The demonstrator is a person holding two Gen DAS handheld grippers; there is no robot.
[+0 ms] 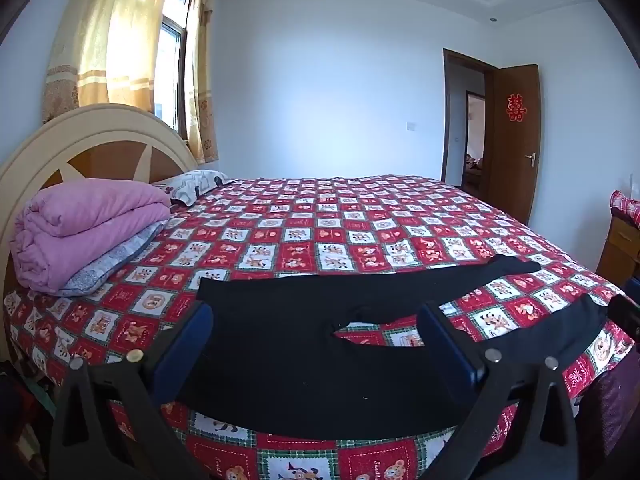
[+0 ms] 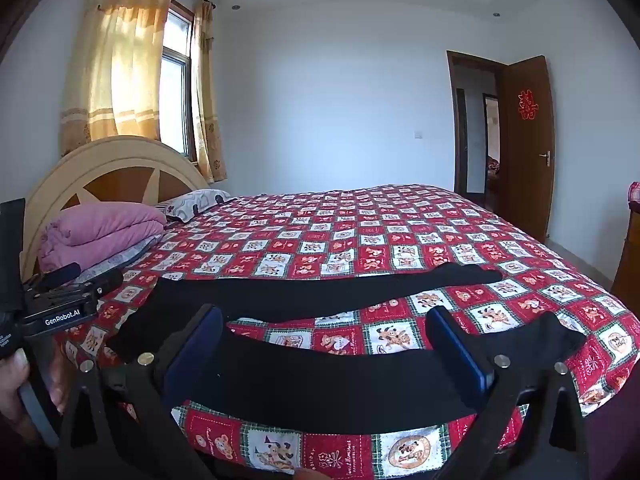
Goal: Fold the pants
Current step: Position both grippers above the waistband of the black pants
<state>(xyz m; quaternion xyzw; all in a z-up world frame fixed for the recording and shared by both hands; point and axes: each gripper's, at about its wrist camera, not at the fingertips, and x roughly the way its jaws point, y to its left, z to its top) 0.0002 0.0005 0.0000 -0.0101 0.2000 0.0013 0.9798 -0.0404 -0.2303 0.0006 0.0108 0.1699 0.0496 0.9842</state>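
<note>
Black pants point(image 1: 288, 344) lie flat along the near edge of the bed, waist to the left and both legs spread to the right. They also show in the right wrist view point(image 2: 320, 380). My left gripper point(image 1: 316, 312) is open and empty above the waist and crotch part. My right gripper point(image 2: 326, 318) is open and empty above the near leg. The far leg point(image 2: 320, 292) lies beyond it. The left gripper's body point(image 2: 60, 300) shows at the left edge of the right wrist view.
The bed has a red patterned cover point(image 1: 360, 220). A folded pink quilt point(image 1: 80, 228) and pillows point(image 1: 196, 184) lie by the headboard point(image 1: 80, 132). A wooden cabinet point(image 1: 620, 248) stands on the right. An open door point(image 1: 516, 140) is behind.
</note>
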